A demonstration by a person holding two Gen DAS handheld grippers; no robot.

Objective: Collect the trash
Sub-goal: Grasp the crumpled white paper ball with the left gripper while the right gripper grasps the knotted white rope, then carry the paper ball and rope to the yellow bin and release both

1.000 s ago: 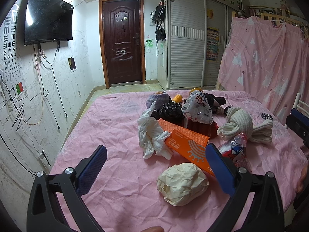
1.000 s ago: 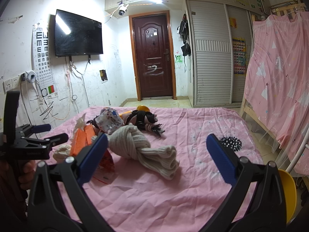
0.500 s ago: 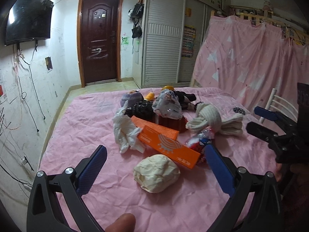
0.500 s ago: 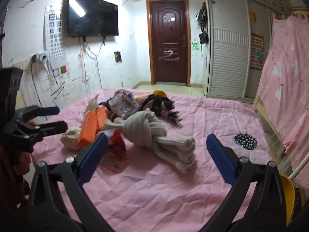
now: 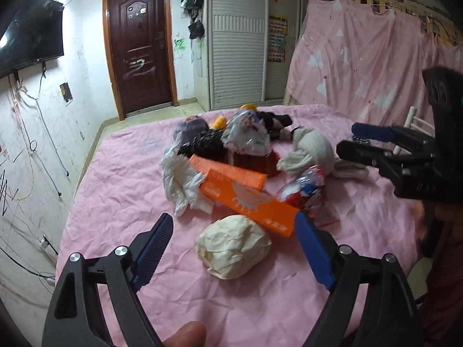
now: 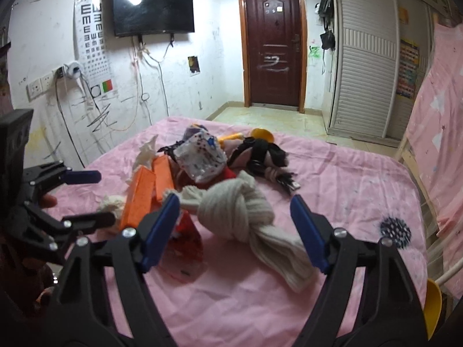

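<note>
A pile of litter lies on the pink bed sheet. Nearest my left gripper is a crumpled cream paper wad. It lies just ahead, between the closing jaws, and the pads do not touch it. Behind it are two orange boxes, white crumpled tissue, a red snack wrapper and a patterned plastic bag. My right gripper faces a knotted cream sock. Its jaws are closing too, with nothing pressed between them. Each gripper shows in the other's view, at the pile's sides.
A scribbled wall with cables runs along the bed's left side. A pink curtain hangs on the right. A black spiky item lies on the sheet, and a yellow scoop sits beyond the bed's edge.
Both pairs of jaws have narrowed. The left view has swung right, bringing the right gripper into it. The right gripper has come closer to the knotted sock and the pile.
</note>
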